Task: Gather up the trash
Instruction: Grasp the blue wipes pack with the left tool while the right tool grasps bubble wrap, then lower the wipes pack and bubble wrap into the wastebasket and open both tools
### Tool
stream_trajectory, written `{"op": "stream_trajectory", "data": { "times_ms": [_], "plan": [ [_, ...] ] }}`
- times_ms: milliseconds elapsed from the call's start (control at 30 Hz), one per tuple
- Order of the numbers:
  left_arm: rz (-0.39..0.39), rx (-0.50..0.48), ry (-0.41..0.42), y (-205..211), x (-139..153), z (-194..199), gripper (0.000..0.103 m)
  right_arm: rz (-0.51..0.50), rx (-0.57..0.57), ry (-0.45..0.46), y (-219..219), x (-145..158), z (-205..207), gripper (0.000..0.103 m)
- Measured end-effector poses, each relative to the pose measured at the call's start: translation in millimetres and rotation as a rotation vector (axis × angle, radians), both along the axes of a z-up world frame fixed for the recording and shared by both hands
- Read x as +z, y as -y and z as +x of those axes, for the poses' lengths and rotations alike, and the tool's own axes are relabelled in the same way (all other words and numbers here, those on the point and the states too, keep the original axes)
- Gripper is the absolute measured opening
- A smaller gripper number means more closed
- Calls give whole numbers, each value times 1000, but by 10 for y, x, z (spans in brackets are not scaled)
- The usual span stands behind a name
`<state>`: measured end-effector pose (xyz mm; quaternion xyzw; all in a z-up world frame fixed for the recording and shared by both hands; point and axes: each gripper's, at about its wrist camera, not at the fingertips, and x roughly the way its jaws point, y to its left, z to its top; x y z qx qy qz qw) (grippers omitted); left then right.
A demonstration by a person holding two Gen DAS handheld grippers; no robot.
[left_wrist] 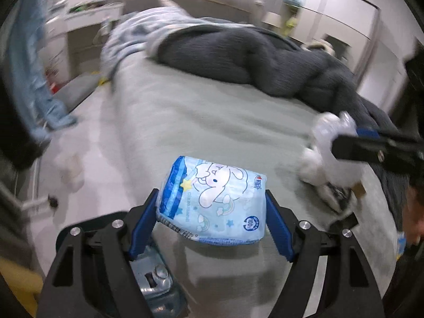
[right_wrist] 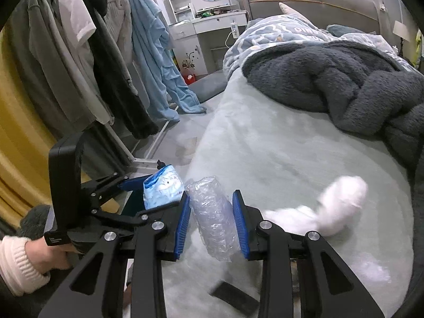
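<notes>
Left claw [left_wrist: 212,218] clamps the blue tissue pack [left_wrist: 212,201] over the bed [left_wrist: 212,111], right claw [right_wrist: 212,221] pinches a crumpled plastic bottle [right_wrist: 212,217]; slick plastic may slip, and white wads [right_wrist: 331,206] wait at two o'clock.

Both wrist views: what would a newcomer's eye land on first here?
Each gripper already holds trash over the pale green bed. The left gripper has its jaws on a blue cartoon-printed tissue pack; the right gripper squeezes a crumpled clear plastic bottle. Just right of it lie white tissue wads, with a dark grey blanket heaped behind.
</notes>
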<state>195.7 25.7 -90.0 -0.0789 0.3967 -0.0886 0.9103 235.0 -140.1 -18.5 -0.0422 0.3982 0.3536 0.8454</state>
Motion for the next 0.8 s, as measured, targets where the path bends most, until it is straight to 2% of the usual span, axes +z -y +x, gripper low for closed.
{"op": "stream_trajectory", "data": {
  "times_ms": [167, 367, 600, 800],
  "plan": [
    [12, 146, -52, -439, -67, -6, 78, -20, -8, 1, -428, -75, -84, 32],
    [3, 254, -154, -871, -229, -90, 78, -17, -8, -50, -853, -256, -165, 33],
    [20, 300, -262, -1198, -479, -196, 78, -31, 8, -97, -1196, -414, -199, 33],
    [-16, 313, -370, -1436, -694, -297, 78, -37, 22, -119, -1423, -463, -185, 33]
  ]
}}
